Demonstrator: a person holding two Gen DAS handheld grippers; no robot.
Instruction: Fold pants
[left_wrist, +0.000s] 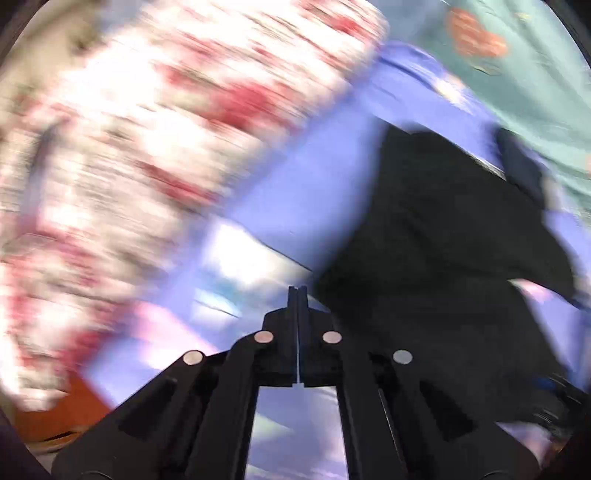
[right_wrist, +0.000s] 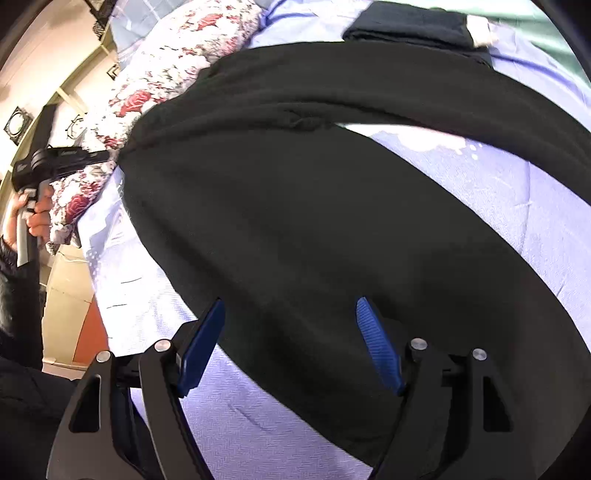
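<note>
Black pants (right_wrist: 295, 206) lie spread on a lilac bed sheet (right_wrist: 517, 206), their two legs parting toward the right. My right gripper (right_wrist: 290, 314) is open just above one leg, its blue pads (right_wrist: 376, 343) on either side of the cloth. The left wrist view is motion-blurred; my left gripper (left_wrist: 297, 291) is shut with nothing between its jaws, over the sheet (left_wrist: 303, 184) left of the pants (left_wrist: 436, 236). The left gripper also shows at the left edge of the right wrist view (right_wrist: 55, 162), held in a hand.
A floral red-and-white quilt (right_wrist: 166, 74) lies along the bed's left side, blurred in the left wrist view (left_wrist: 147, 147). A folded dark garment (right_wrist: 413, 26) sits at the far end of the bed. A teal cloth (left_wrist: 517, 74) is beyond. The bed edge and floor are at left.
</note>
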